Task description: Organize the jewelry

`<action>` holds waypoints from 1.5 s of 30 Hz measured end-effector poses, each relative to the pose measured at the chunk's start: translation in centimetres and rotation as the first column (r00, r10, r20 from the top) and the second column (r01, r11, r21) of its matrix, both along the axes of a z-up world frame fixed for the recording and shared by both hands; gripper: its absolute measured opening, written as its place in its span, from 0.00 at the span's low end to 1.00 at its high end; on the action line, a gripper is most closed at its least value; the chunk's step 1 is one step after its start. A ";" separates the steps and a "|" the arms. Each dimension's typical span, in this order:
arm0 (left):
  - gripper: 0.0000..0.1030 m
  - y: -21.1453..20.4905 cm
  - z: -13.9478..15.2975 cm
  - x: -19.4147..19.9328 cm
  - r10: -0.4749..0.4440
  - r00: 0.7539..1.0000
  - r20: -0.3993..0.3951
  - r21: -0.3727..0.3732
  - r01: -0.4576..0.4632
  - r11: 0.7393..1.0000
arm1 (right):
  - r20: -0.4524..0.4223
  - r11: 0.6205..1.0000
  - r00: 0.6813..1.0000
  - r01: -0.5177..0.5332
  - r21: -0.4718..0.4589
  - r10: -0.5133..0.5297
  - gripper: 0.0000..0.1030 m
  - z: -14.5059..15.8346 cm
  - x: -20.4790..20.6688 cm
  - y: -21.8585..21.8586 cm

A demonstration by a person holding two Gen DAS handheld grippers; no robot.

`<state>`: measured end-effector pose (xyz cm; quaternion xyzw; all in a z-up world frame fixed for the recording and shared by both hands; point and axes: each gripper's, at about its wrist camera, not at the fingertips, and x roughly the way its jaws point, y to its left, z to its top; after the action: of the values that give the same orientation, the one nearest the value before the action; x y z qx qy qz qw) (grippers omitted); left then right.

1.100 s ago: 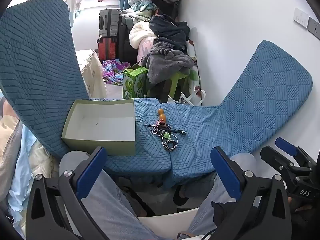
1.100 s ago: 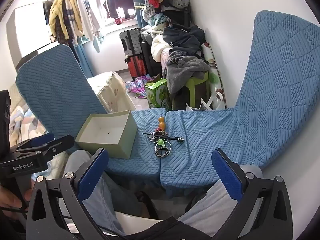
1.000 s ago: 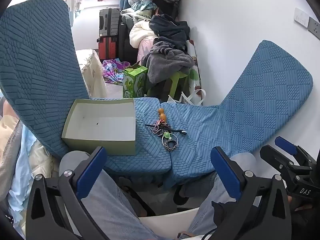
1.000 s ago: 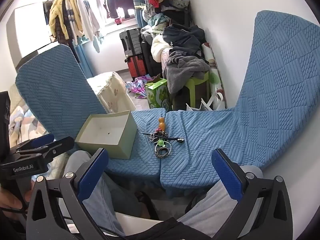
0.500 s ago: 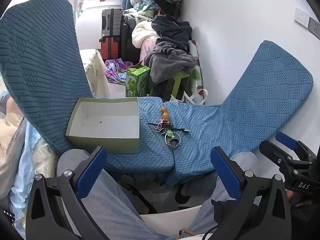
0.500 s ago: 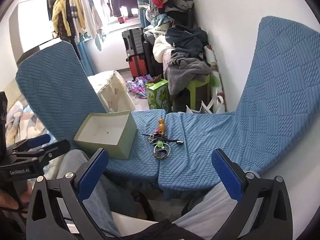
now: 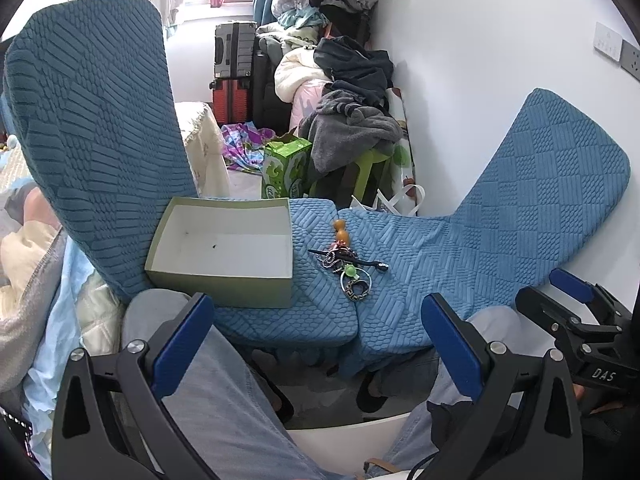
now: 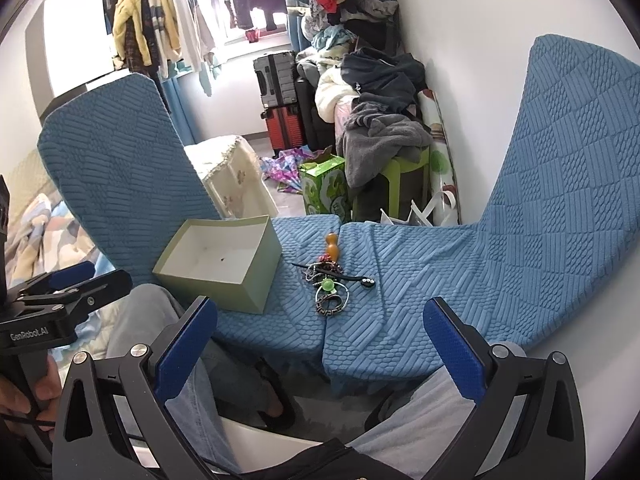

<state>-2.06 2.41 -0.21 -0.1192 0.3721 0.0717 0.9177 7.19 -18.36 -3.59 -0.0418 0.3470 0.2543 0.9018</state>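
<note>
Both grippers, left (image 7: 316, 340) and right (image 8: 320, 340), hover near, fingers spread wide apart and holding nothing. Beyond them on the blue cushion (image 7: 440, 248), the jewelry pile (image 7: 346, 268) lies just right of the open box (image 7: 224, 240), well apart from either gripper.

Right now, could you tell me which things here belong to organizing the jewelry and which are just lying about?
Belongs to the job:
jewelry pile
open box
left gripper
right gripper

Just lying about:
green carton
grey clothes heap
suitcases
</note>
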 end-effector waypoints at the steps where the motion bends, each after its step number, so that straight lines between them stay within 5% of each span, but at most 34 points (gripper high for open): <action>1: 1.00 0.2 0.0 0.0 0.001 1.000 0.000 0.003 -0.001 1.000 | -0.002 1.000 1.000 -0.003 0.004 0.003 1.00 0.0 -0.1 0.1; 32: 1.00 0.7 -1.4 1.0 0.046 0.998 -0.033 -0.044 -0.047 0.998 | -0.059 1.000 0.998 -0.023 0.003 0.023 0.98 -1.0 1.1 1.0; 45: 1.00 0.1 -2.4 3.3 0.026 0.998 -0.059 -0.074 -0.031 0.997 | -0.086 0.999 0.996 -0.033 0.025 0.035 0.65 -1.3 3.0 0.3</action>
<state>1.27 2.47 -2.57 -0.1567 0.3994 0.0742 0.9002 10.23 -18.03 -4.84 -0.0260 0.3817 0.2754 0.8819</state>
